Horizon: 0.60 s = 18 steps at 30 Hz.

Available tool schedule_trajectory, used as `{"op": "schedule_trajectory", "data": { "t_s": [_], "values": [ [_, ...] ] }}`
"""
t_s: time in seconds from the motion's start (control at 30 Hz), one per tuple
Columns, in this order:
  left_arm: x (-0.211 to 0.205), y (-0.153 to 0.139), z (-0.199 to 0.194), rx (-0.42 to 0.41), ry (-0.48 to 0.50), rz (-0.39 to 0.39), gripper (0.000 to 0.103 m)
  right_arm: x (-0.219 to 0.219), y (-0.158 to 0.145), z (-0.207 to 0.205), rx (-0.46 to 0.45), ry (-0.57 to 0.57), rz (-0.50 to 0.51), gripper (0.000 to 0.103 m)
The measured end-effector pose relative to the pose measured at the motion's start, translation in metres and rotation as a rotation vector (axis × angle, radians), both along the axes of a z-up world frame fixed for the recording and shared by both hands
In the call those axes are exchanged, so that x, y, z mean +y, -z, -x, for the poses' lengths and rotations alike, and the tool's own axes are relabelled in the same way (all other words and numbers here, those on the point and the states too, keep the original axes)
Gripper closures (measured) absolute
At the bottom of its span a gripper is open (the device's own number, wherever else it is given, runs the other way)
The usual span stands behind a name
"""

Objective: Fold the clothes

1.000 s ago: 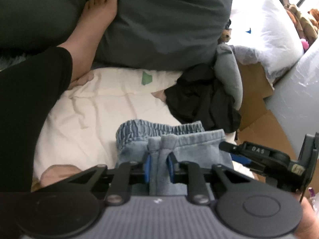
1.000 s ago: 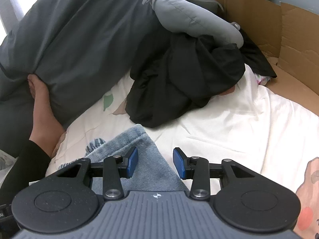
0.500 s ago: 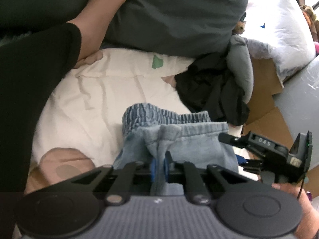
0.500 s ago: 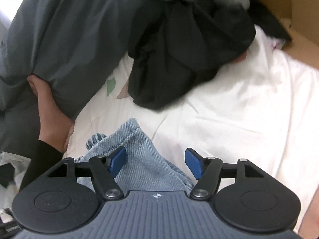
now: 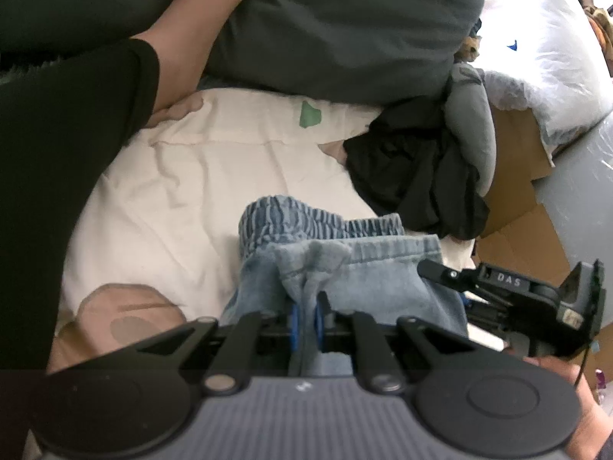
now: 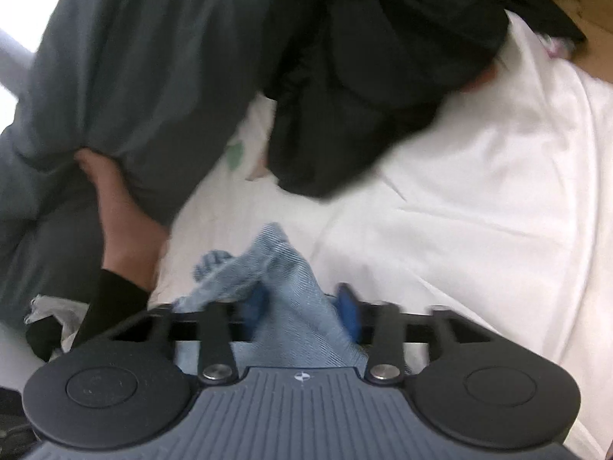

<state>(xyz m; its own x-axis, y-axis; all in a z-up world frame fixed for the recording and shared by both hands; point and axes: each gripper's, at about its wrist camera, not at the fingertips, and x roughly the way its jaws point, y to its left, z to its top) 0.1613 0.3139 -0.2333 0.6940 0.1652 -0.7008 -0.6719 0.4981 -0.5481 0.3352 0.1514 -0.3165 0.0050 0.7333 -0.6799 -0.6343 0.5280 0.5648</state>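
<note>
My left gripper (image 5: pixel 305 320) has pinched in since a second ago: jaws were still loosely around a raised fold of the denim shorts (image 5: pixel 356 268), now the blue pads are nearly together with that fold squeezed between them. Left hand hasn't shifted.

My right gripper (image 6: pixel 302 308) changed more. A second ago its jaws were moderately apart just over the denim corner, then opened wide, and have just been closing; now the pads press a ridge of the denim from both sides. That view is motion-blurred. It also sits lower and closer to the cloth than before. In the left view it shows at the right edge of the shorts, my hand (image 5: pixel 574 421) under it.

The shorts lie bunched on the cream sheet (image 5: pixel 199 207), elastic waistband toward the far side.

Around: black garment heap (image 6: pixel 367 88) beyond the shorts, touching a grey cushion (image 5: pixel 471 126). Dark grey duvet (image 5: pixel 337 27) across the back. My bare foot (image 6: pixel 118 222) and black legging (image 5: pixel 57 176) on the left, foot tucked under the duvet edge. Cardboard (image 5: pixel 513 176) at the right. Nothing blocks either grip.
</note>
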Motion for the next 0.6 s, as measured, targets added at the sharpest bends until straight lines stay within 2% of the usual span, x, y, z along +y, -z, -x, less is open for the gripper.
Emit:
{"op": "schedule_trajectory", "data": {
  "t_s": [0.07, 0.13, 0.37, 0.6],
  "values": [
    [0.001, -0.002, 0.003, -0.017, -0.008, 0.011, 0.095, 0.0, -0.01, 0.005, -0.051, -0.017, -0.002, 0.094],
    [0.001, -0.005, 0.005, -0.033, -0.014, 0.015, 0.095, -0.004, -0.021, 0.008, -0.075, -0.016, -0.027, 0.096],
    [0.002, -0.015, 0.009, -0.061, -0.023, -0.015, 0.095, -0.019, -0.048, 0.023, -0.133, 0.012, -0.095, 0.098],
    [0.023, -0.013, -0.009, -0.063, -0.019, 0.01, 0.095, -0.008, -0.059, 0.024, -0.184, 0.079, -0.081, 0.098]
  ]
}}
